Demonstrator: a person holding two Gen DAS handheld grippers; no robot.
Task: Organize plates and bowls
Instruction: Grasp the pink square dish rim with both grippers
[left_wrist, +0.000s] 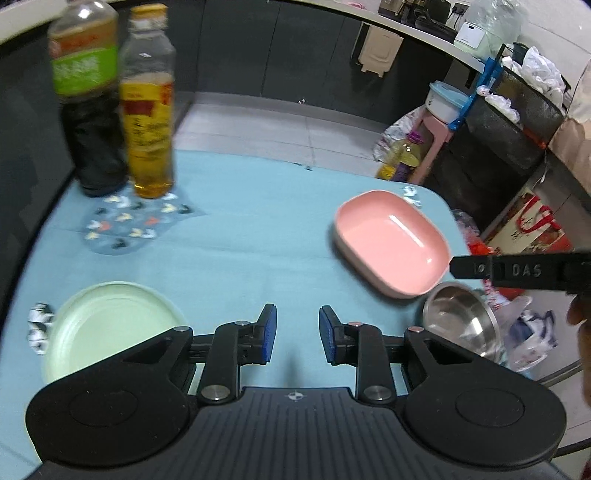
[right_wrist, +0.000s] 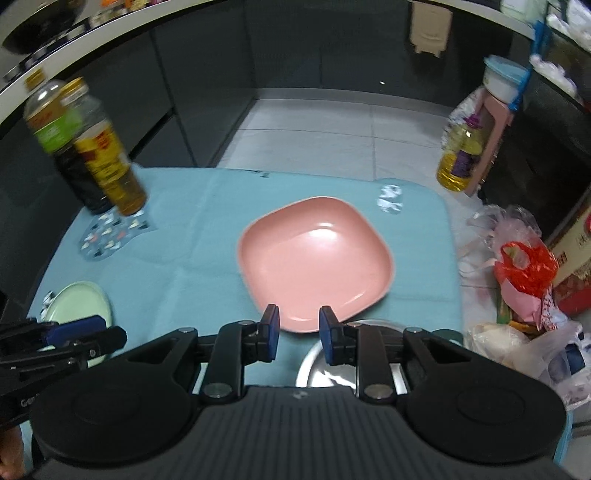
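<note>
A pink square plate (left_wrist: 391, 242) lies on the blue cloth at the right; in the right wrist view the pink plate (right_wrist: 314, 258) is just ahead of my fingers. A pale green round plate (left_wrist: 107, 325) lies at the near left, also in the right wrist view (right_wrist: 79, 304). A steel bowl (left_wrist: 461, 319) sits at the near right edge, and below my right fingers (right_wrist: 321, 365). My left gripper (left_wrist: 297, 332) is open and empty above the cloth. My right gripper (right_wrist: 295, 330) is open, its tips at the pink plate's near rim; it also shows in the left wrist view (left_wrist: 458, 267).
Two bottles (left_wrist: 122, 103) stand at the far left of the blue cloth (left_wrist: 240, 229), on a patterned mat (left_wrist: 129, 221). An oil bottle (right_wrist: 460, 155), a pink stool and bags (right_wrist: 524, 266) crowd the floor to the right of the table.
</note>
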